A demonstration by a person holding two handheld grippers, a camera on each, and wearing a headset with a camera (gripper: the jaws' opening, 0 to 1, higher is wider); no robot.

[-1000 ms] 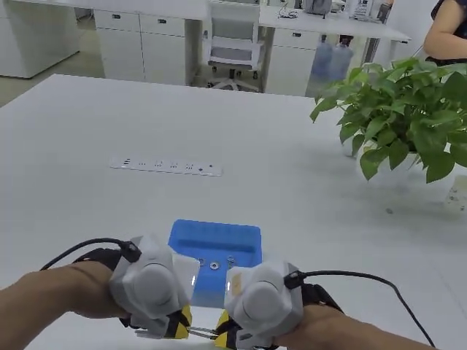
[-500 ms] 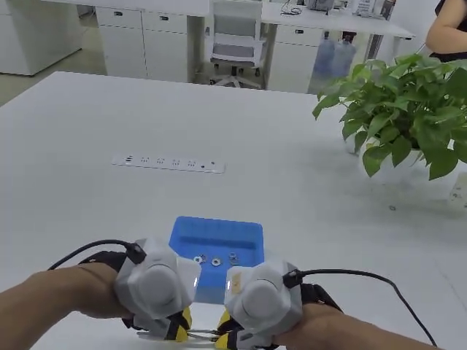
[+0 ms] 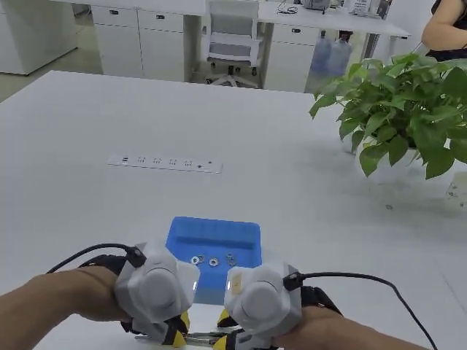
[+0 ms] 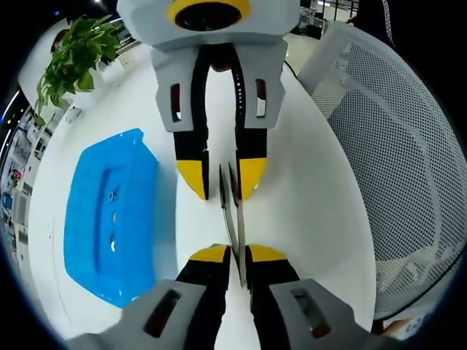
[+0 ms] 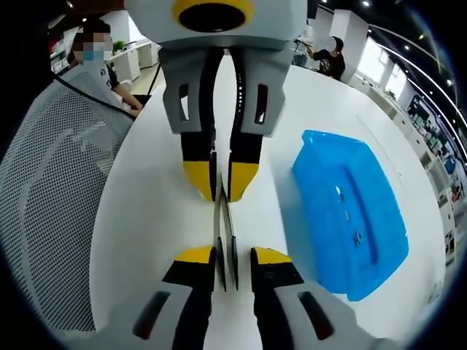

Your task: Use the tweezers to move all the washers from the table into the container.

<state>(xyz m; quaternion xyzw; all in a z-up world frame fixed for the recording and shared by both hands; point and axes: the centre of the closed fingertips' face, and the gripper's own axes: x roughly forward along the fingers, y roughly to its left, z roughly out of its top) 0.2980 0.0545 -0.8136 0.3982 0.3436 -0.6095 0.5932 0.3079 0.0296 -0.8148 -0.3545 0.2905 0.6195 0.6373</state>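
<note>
Down at the near edge of the table (image 3: 292,182) the two grippers face each other tip to tip, with the tweezers (image 4: 232,211) lying between them, well above the white top. The left gripper (image 4: 238,255) has its jaws drawn tight on one end of the tweezers, the yellow tips pressed against the metal. The right gripper (image 5: 233,257) has its jaws narrowly parted about the other end. A thin gap seems to show beside the blades, so I cannot tell whether it truly grips. The tweezers' two blades stand slightly apart and hold nothing. Just beyond the grippers sits the blue container (image 3: 214,227), with a few washers (image 3: 213,261) lying in its sunken middle. Farther off are a power strip (image 3: 164,163) and, to the right, a plant (image 3: 398,109).
</note>
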